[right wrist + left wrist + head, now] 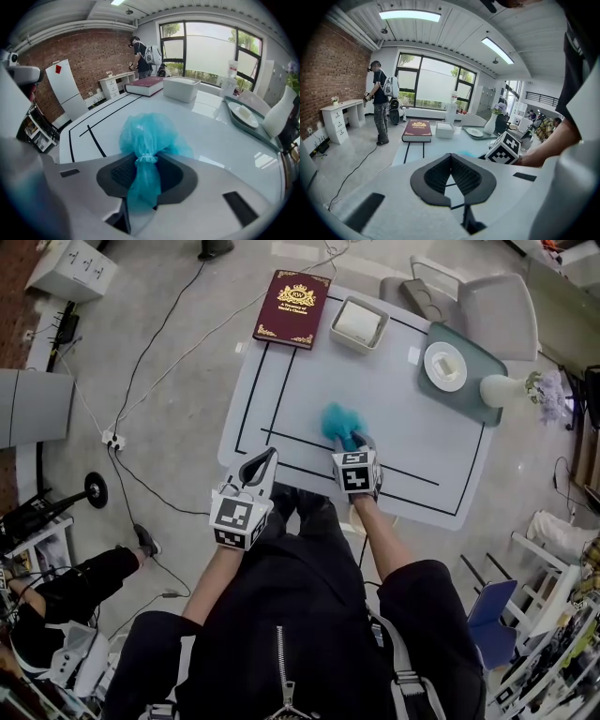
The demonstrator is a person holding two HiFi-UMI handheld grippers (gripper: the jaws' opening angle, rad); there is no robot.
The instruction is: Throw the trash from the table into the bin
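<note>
Teal trash [146, 136] in fingers [117, 174] of right gripper [354, 444], steeply nose-down over table [422, 451].

Bright and even, lit by ceiling strips [410, 15] and a far window [433, 84], with soft glare on the table [220, 136], curved, dark-cornered edges in both gripper views.

The person wears a black short-sleeved top [309, 606] with a silver zip [284, 662] down the front and pale grey straps [401, 667] over it. The left tool [260, 463] and right tool [359, 441] each have a smooth pale grey shell with dark rectangular slots, dark ribbed pads [433, 177] and a cube [238, 519] bearing black-and-white square markers
</note>
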